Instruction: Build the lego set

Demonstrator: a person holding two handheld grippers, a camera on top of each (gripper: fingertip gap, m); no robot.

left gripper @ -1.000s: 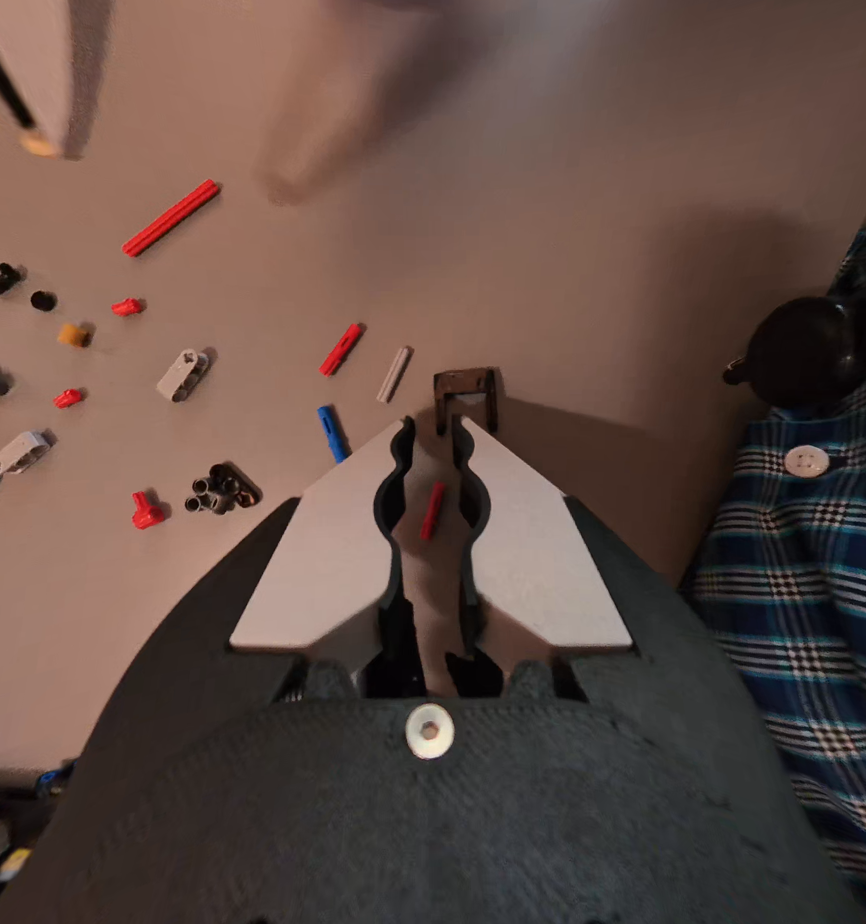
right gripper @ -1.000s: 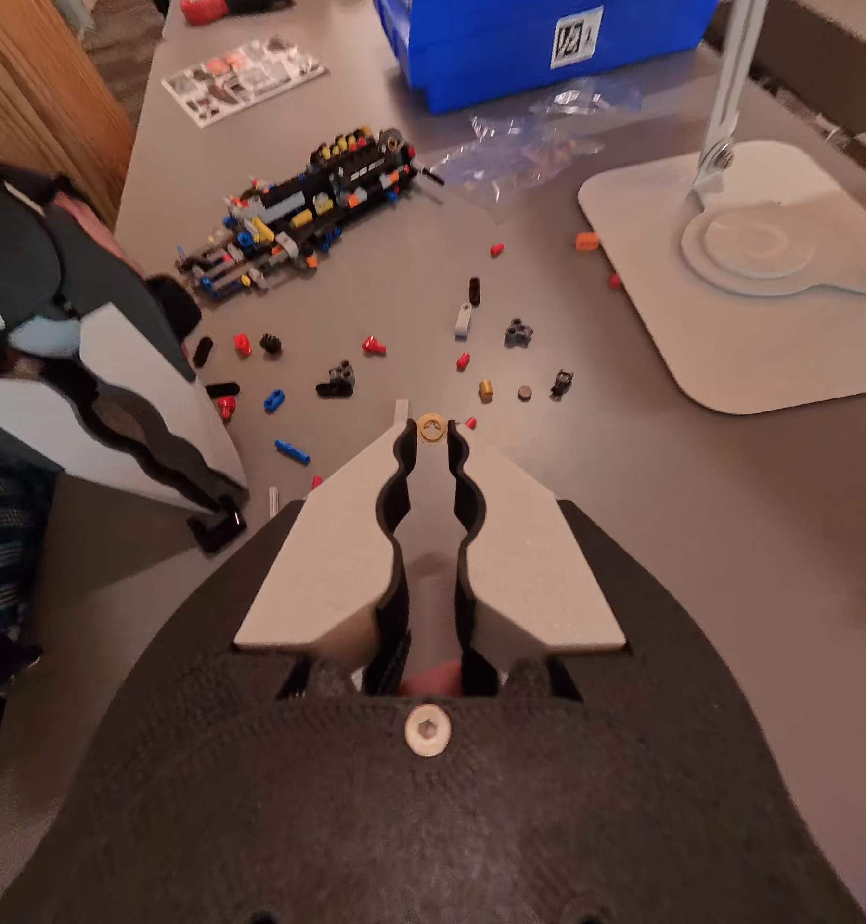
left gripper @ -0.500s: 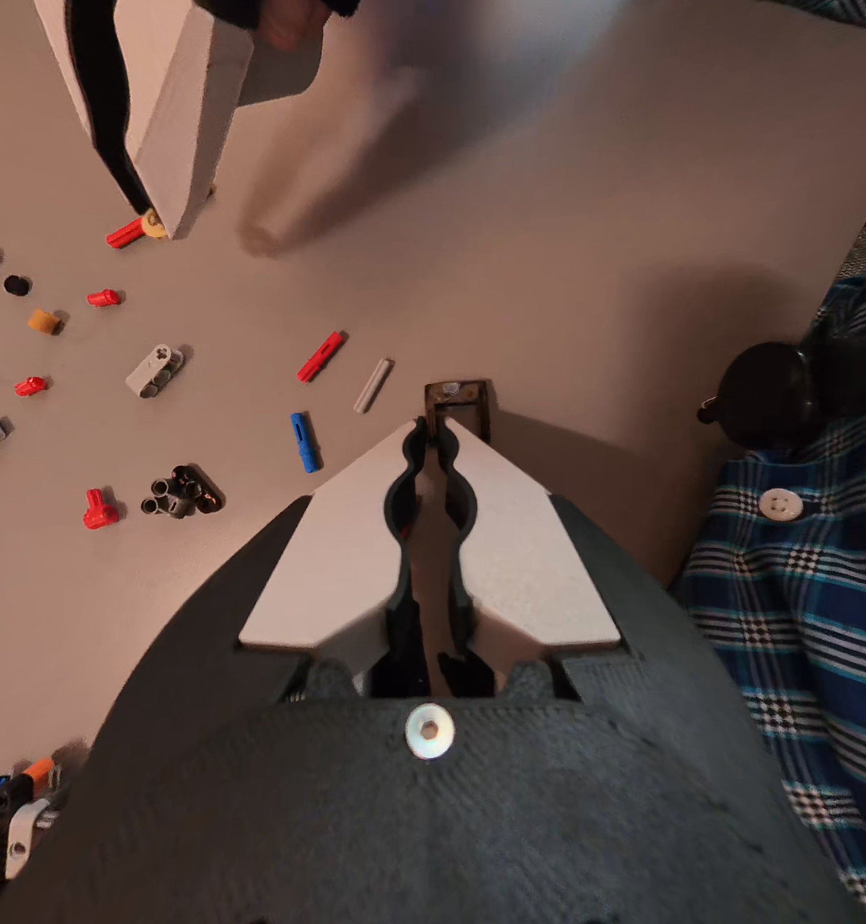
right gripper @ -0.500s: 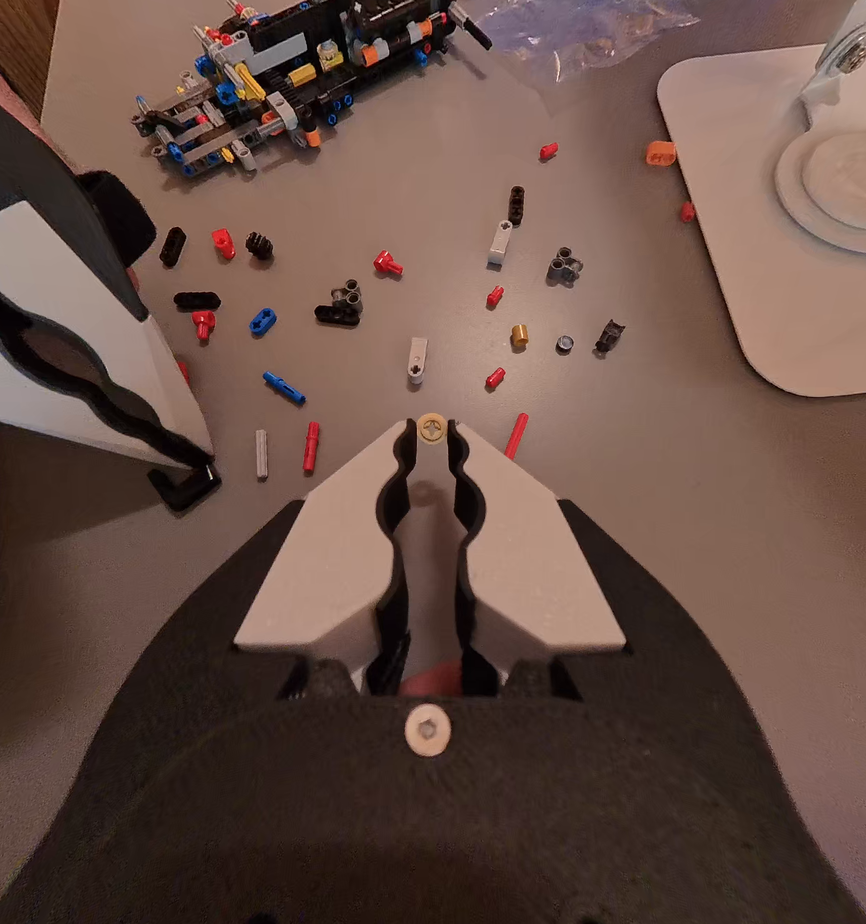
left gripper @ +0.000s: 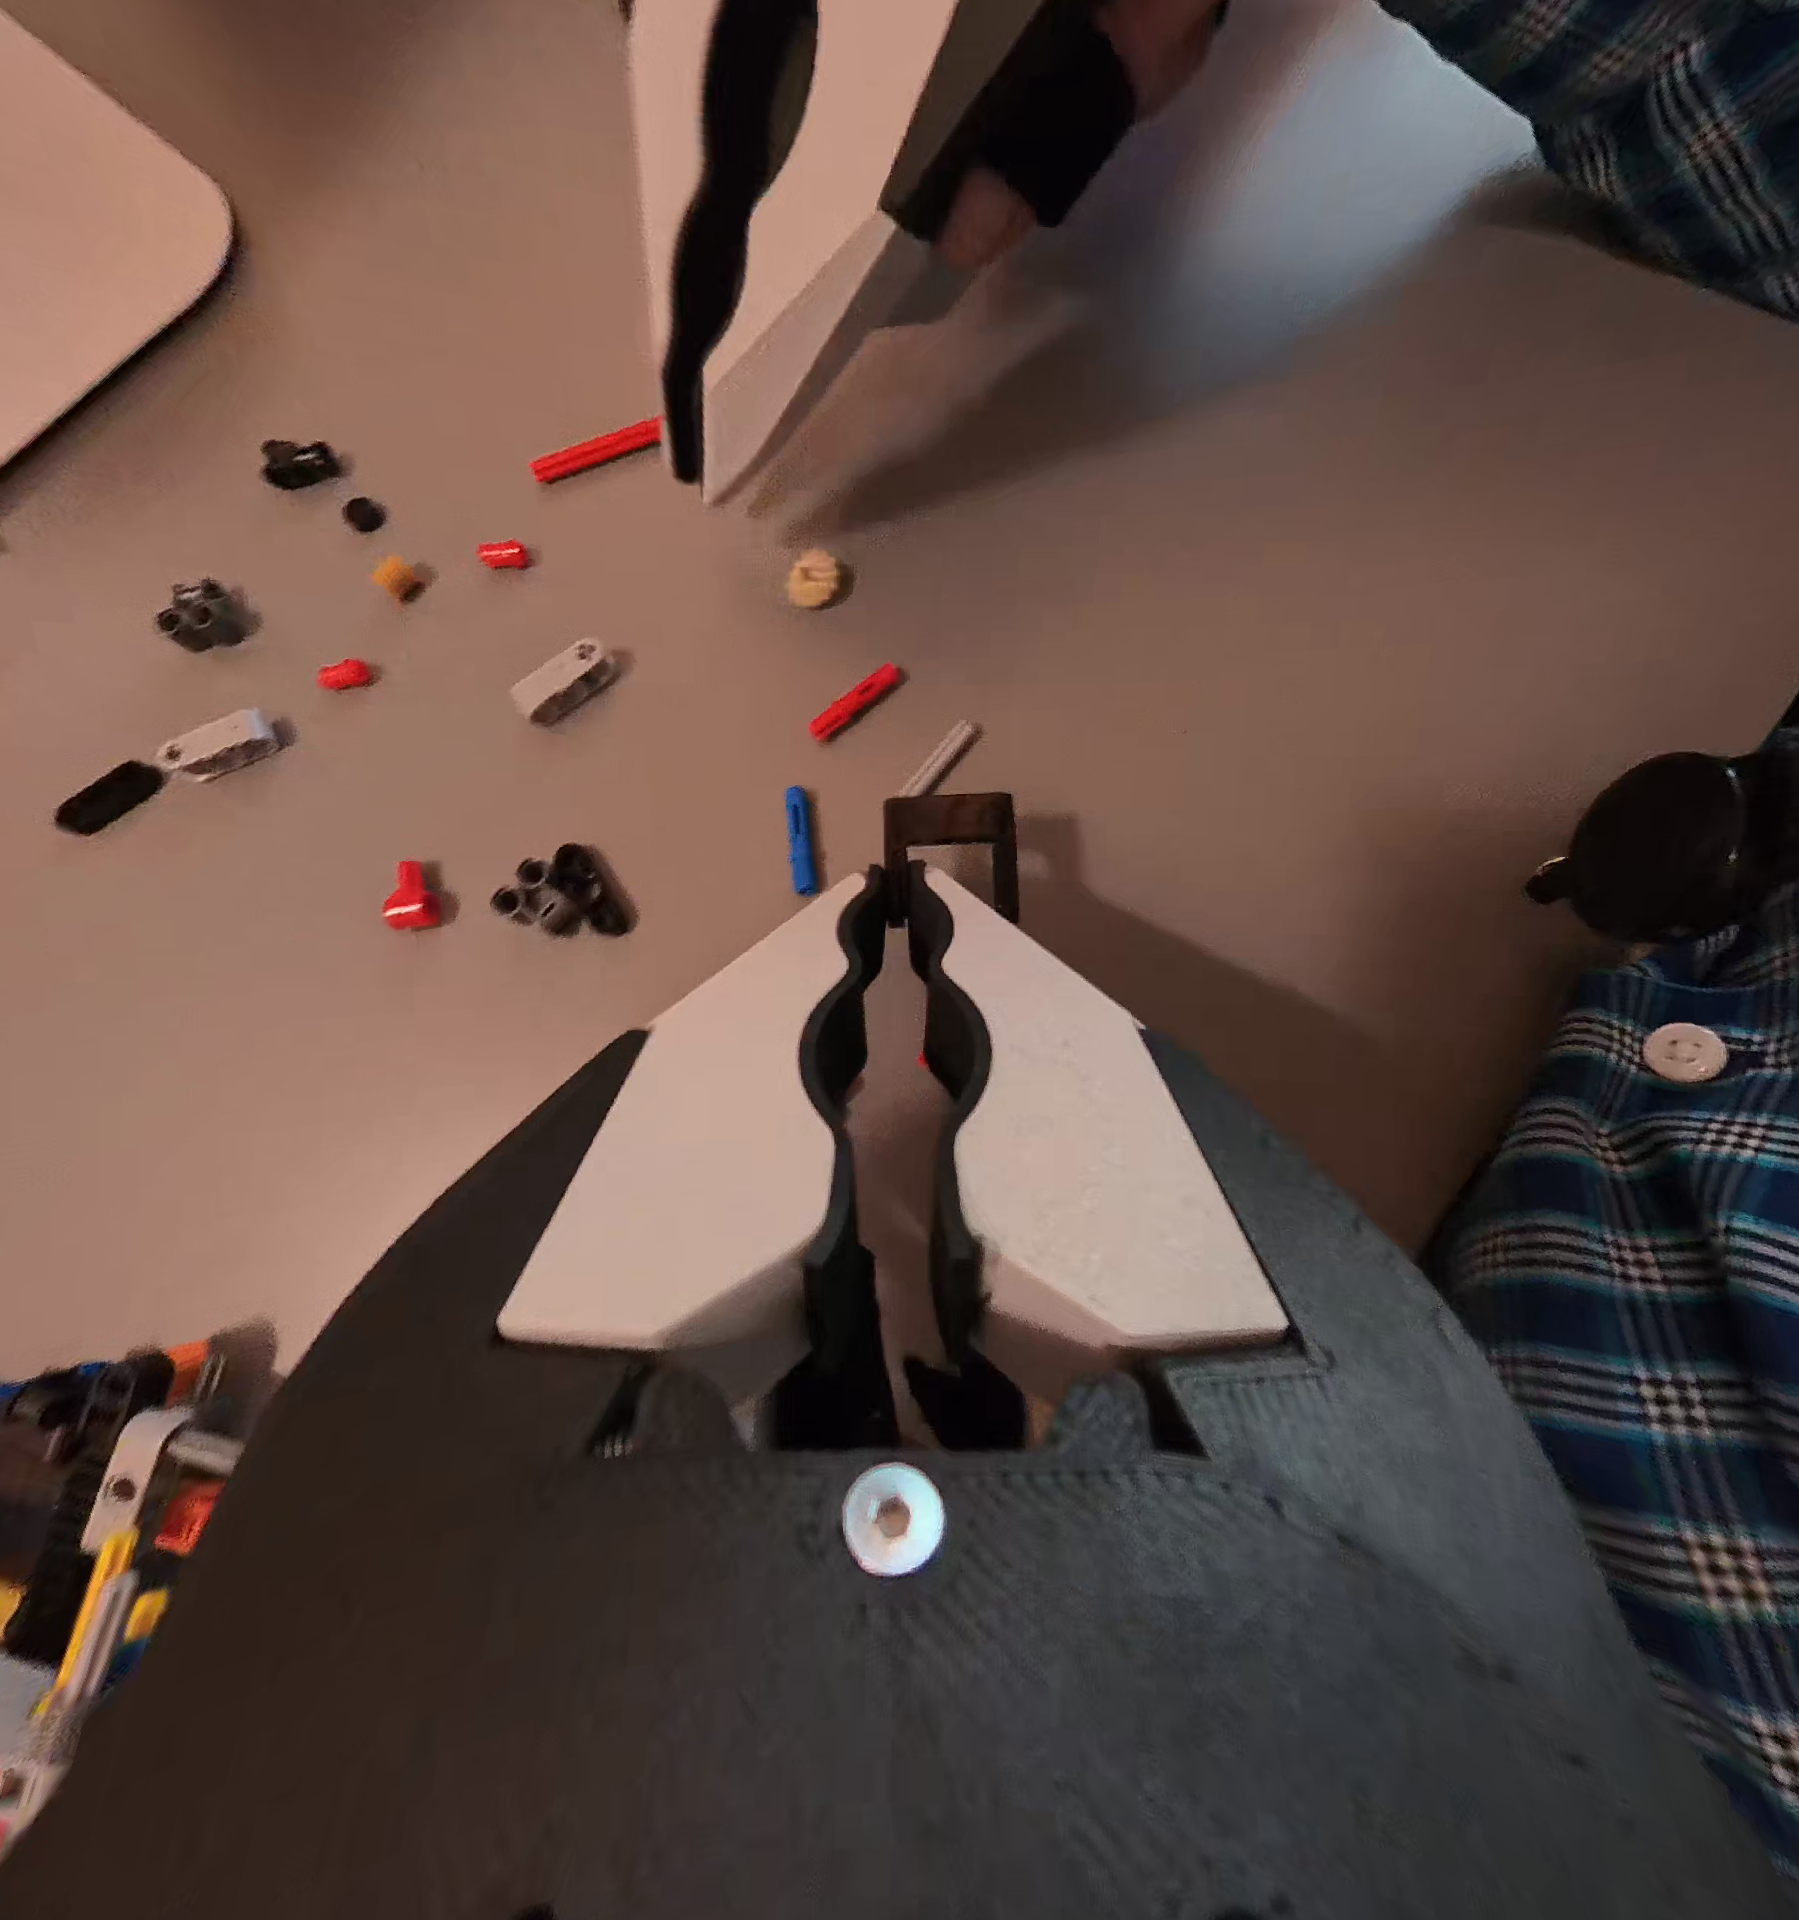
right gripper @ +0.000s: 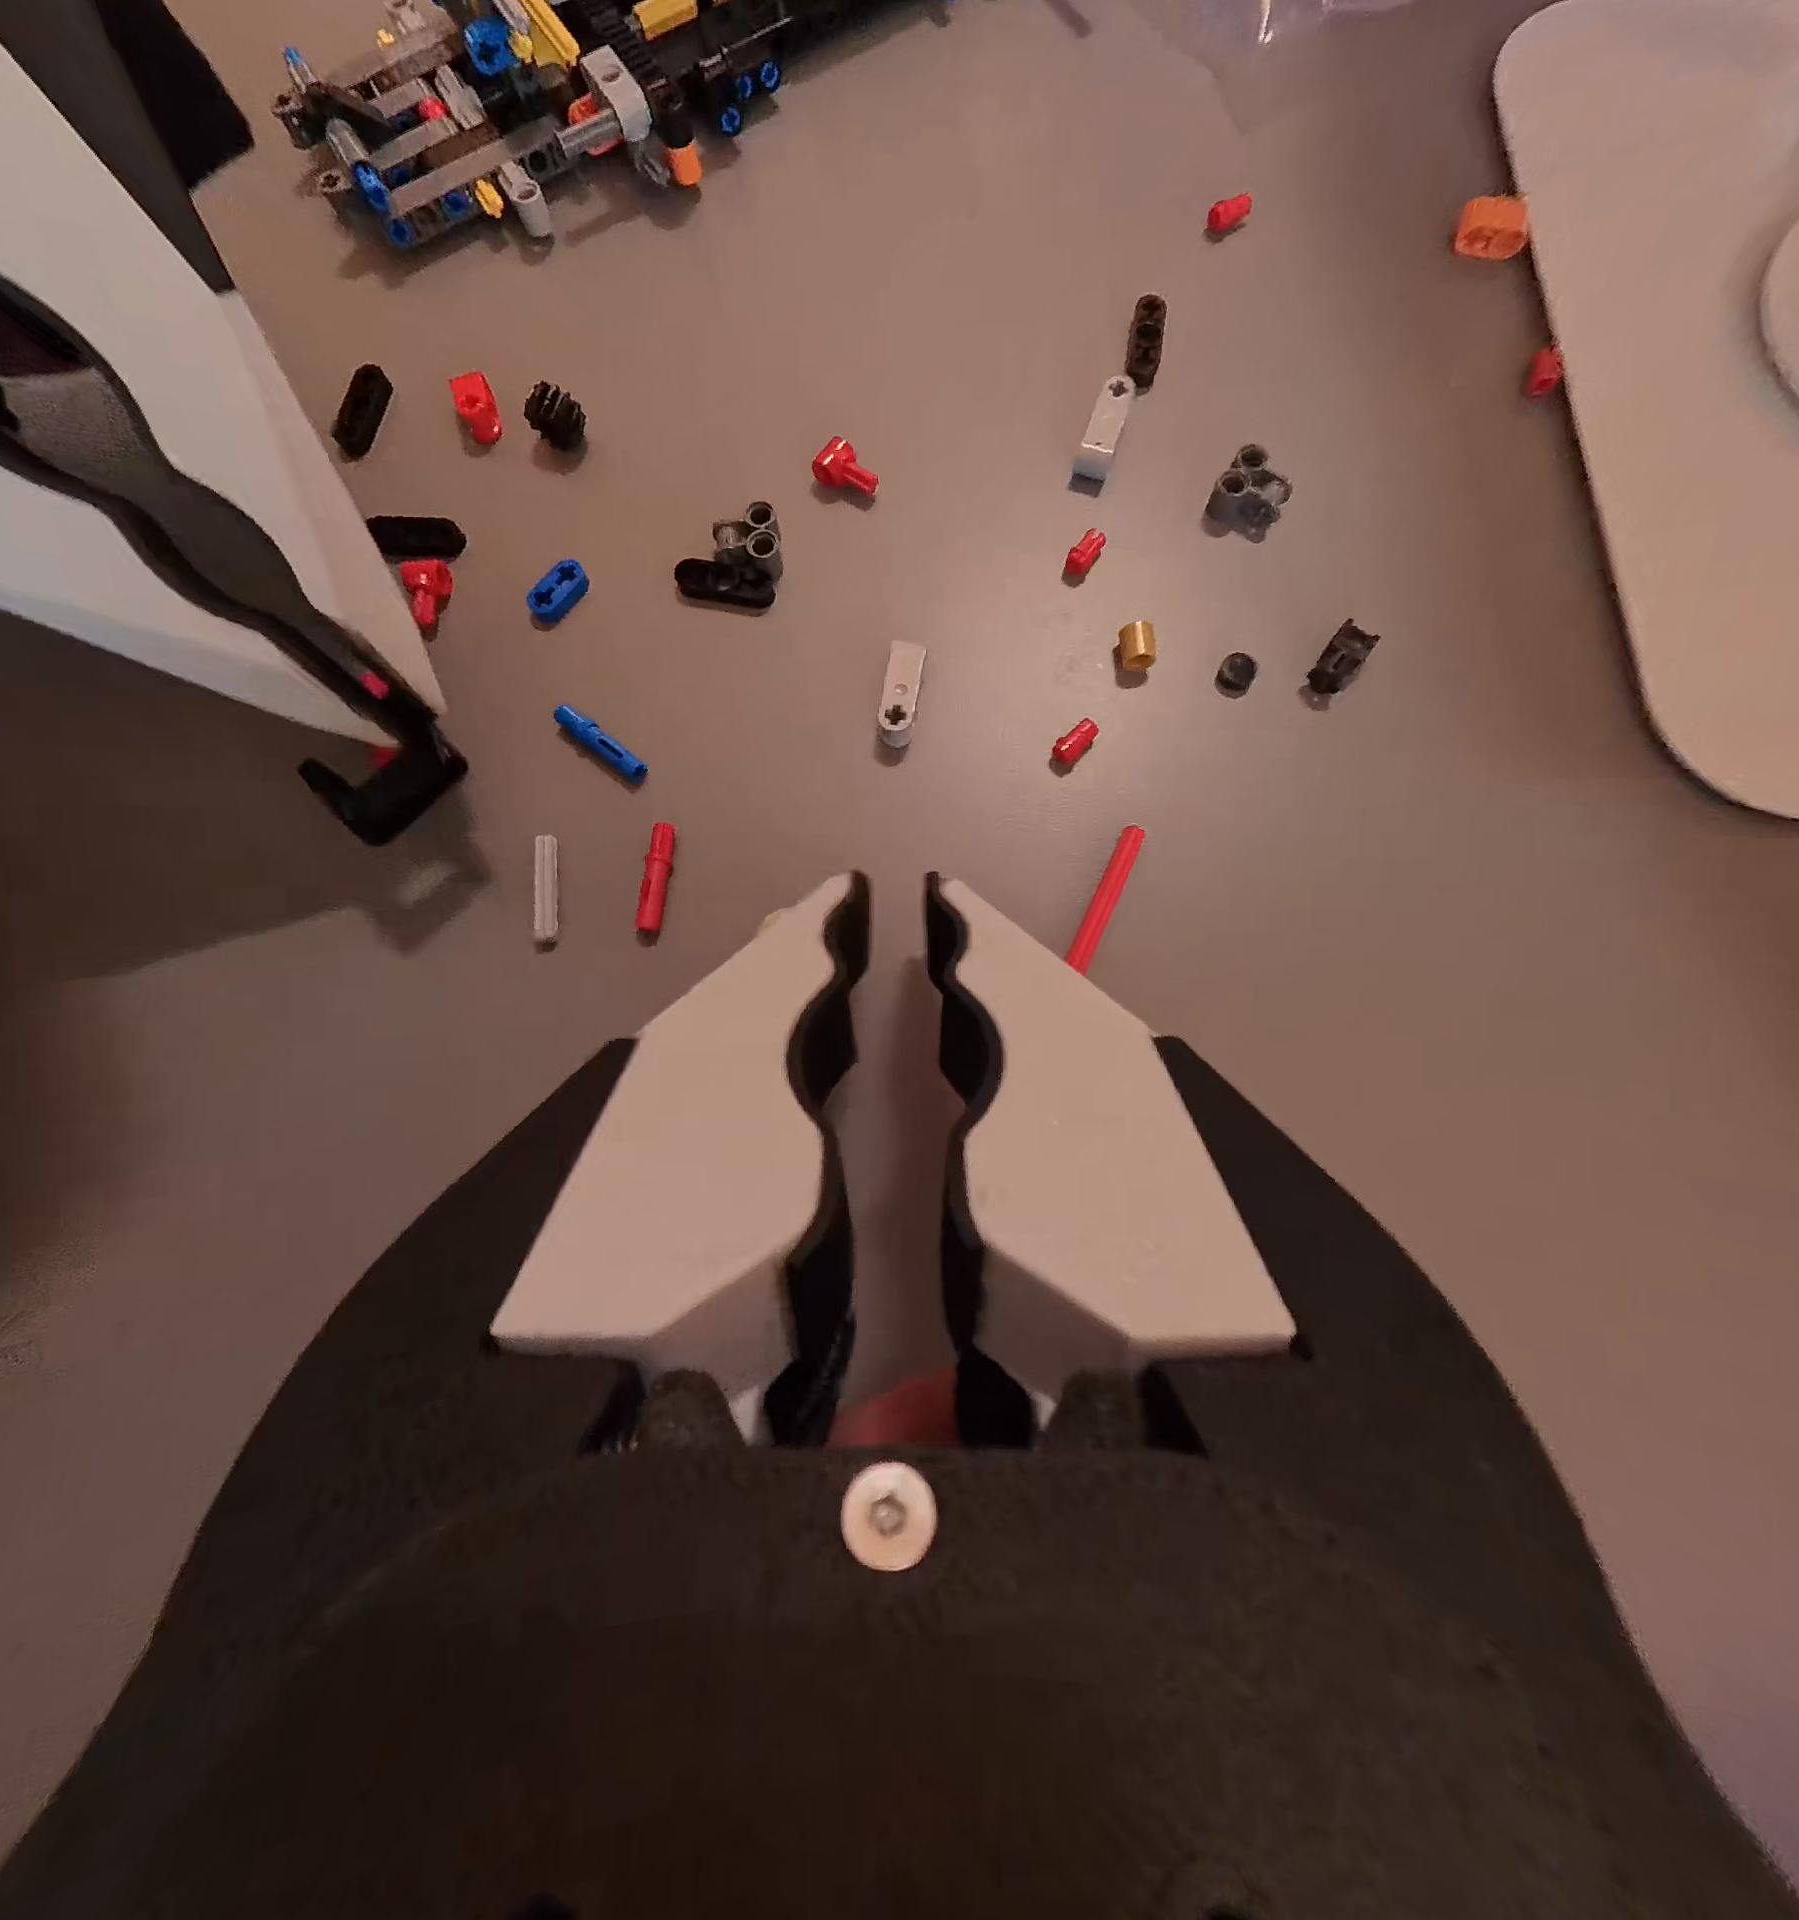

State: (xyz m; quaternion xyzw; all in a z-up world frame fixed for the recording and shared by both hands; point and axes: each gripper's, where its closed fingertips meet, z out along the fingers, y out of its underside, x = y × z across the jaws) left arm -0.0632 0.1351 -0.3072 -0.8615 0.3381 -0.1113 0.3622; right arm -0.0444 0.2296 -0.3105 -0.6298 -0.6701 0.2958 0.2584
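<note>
Pinching a black frame piece (left gripper: pixel 949 831) at its tips, our left claw (left gripper: pixel 900 904) holds it just above the table (left gripper: pixel 1290 623), probably ready for fitting. Our right claw (right gripper: pixel 895 894) stands parted and empty; the tan round piece (left gripper: pixel 817 578) lies loose just ahead of its tips, a long red axle (right gripper: pixel 1108 894) right beside them. The half-built model (right gripper: pixel 521 114) sits far ahead, left of the right claw.

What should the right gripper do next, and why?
Probably shift slightly right and close on the long red axle: the right gripper is open and empty, the axle lies beside its right fingertip, and the left gripper holds the black frame piece.
</note>
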